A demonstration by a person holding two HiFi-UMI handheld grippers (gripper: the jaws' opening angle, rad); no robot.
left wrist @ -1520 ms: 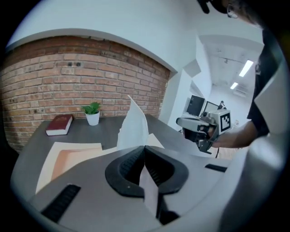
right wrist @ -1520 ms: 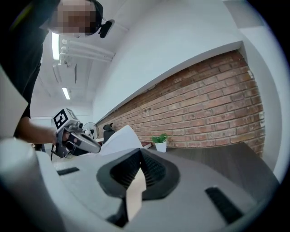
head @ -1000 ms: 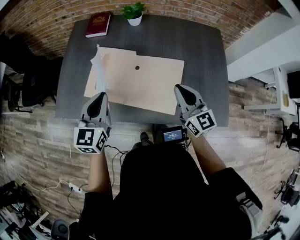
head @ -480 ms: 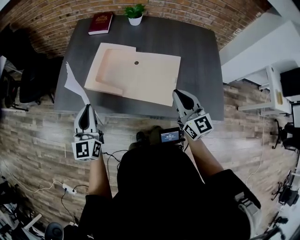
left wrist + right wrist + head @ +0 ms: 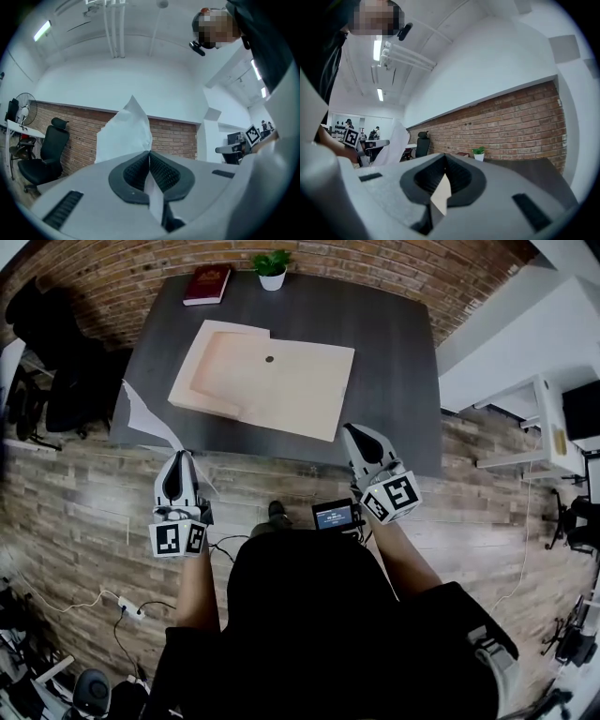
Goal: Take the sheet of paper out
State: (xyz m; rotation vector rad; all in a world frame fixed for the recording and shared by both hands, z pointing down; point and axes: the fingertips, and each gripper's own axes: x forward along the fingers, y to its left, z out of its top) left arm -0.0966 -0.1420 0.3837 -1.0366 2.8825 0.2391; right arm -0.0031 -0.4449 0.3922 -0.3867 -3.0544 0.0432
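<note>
A tan envelope [image 5: 262,376] lies flat on the dark grey table [image 5: 394,343]. My left gripper [image 5: 176,459] hangs off the table's front left corner, shut on a white sheet of paper [image 5: 142,414] that stands up and left from its jaws, clear of the envelope. In the left gripper view the sheet [image 5: 125,136] rises from between the closed pads of the left gripper [image 5: 149,153]. My right gripper [image 5: 352,431] sits at the envelope's near right corner. In the right gripper view a tan sliver of envelope [image 5: 440,196] is pinched in the right gripper [image 5: 444,157].
A red book [image 5: 208,284] and a small potted plant [image 5: 273,268] stand at the table's far edge. A black office chair [image 5: 61,381] is left of the table, a white desk [image 5: 539,418] to the right. Cables lie on the wooden floor.
The left gripper has drawn the sheet left and back, out of the envelope's left end and past the table's corner. The right gripper has shifted back to the table's front edge.
</note>
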